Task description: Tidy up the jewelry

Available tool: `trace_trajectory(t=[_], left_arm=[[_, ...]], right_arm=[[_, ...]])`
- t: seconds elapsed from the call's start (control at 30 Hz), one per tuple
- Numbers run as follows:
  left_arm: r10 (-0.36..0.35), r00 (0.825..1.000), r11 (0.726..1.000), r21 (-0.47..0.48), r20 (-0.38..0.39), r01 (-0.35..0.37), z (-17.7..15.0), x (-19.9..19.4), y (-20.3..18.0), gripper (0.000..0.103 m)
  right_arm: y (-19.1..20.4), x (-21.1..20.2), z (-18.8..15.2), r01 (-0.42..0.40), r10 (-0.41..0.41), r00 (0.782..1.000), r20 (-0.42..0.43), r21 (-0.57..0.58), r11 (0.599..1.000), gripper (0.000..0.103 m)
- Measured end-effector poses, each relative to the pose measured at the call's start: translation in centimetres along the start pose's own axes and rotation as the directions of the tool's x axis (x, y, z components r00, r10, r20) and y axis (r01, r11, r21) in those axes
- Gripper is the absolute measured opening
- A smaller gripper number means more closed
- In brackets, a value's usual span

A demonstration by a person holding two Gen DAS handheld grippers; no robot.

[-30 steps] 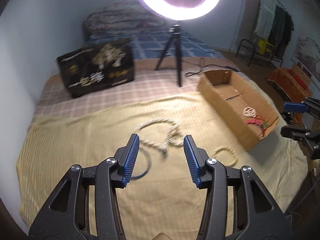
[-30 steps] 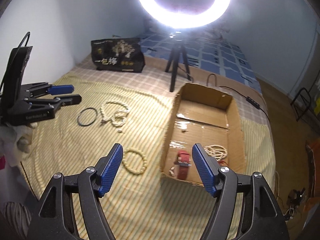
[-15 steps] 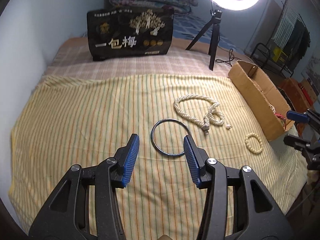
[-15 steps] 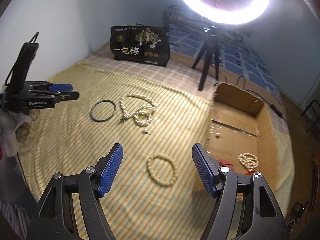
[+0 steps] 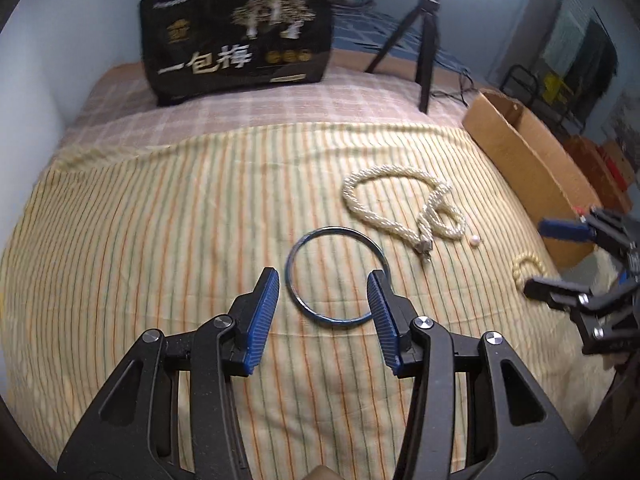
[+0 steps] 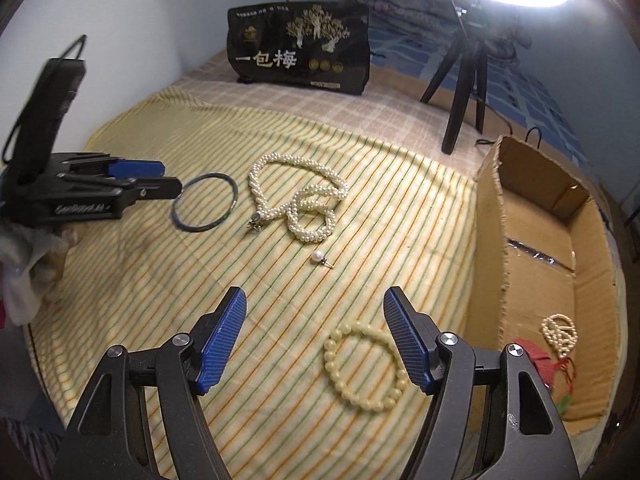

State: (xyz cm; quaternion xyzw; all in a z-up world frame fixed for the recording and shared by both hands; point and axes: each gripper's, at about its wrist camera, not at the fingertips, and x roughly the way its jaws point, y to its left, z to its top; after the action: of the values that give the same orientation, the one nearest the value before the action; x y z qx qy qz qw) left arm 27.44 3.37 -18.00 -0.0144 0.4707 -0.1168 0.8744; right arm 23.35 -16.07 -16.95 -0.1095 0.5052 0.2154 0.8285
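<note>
In the right wrist view, the left gripper [image 6: 170, 178] is seen at the left edge, its jaws spread and holding nothing, just beside a dark blue bangle [image 6: 205, 203] lying flat on the striped bed cover [image 6: 160, 280]. To the right of the bangle, a twisted pearl necklace [image 6: 298, 196] is laid in loops, its clasp end pointing toward the lower left of the frame. A single pearl earring [image 6: 319, 257] lies below it. At the lower centre, the right gripper [image 6: 314, 324] is spread wide and empty above a cream bead bracelet [image 6: 366, 366]. At the right, an open cardboard box [image 6: 490, 240] holds a small pearl piece [image 6: 560, 330] and a red item [image 6: 538, 360].
</note>
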Motion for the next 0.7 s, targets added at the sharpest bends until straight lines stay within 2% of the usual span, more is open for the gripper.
trace_trajectory(t=[0.07, 0.13, 0.23, 0.3, 0.4, 0.57, 0.7], left_arm=[[0.006, 1.000, 1.000, 0.015, 0.008, -0.006, -0.1, 0.1, -0.4, 0.049], [0.008, 1.000, 1.000, 0.004, 0.019, -0.008, -0.1, 0.1, -0.5, 0.061], [-0.002, 1.000, 1.000, 0.000, 0.027, 0.002, 0.0, 0.1, -0.7, 0.072], [0.015, 1.000, 1.000, 0.027, 0.025, -0.015, 0.0, 0.2, -1.3, 0.079], [0.046, 0.999, 0.997, 0.065, 0.021, -0.047, 0.0, 0.7, -2.1, 0.081], [0.044, 0.999, 0.998, 0.050, 0.007, -0.045, 0.0, 1.8, -2.4, 0.081], [0.081, 0.997, 0.995, 0.060, 0.000, -0.080, 0.1, 2.9, -2.7, 0.081]], right_arm=[[-0.1, 0.6, -0.1, 0.000, 0.000, 1.000, -0.006, 0.002, 1.000, 0.071], [-0.3, 1.1, -0.1, 0.003, -0.003, 1.000, -0.009, 0.007, 1.000, 0.071], [-0.5, 1.6, 0.0, 0.004, -0.003, 1.000, -0.013, 0.018, 1.000, 0.071], [-0.7, 1.8, 0.1, 0.002, -0.001, 1.000, -0.014, 0.024, 1.000, 0.071], [-0.9, 2.2, 0.2, -0.003, 0.003, 1.000, -0.017, 0.028, 1.000, 0.071], [-0.6, 2.7, 0.6, -0.011, 0.011, 1.000, -0.020, 0.018, 1.000, 0.071], [-0.1, 3.2, 0.9, -0.011, 0.011, 1.000, -0.025, -0.001, 1.000, 0.071]])
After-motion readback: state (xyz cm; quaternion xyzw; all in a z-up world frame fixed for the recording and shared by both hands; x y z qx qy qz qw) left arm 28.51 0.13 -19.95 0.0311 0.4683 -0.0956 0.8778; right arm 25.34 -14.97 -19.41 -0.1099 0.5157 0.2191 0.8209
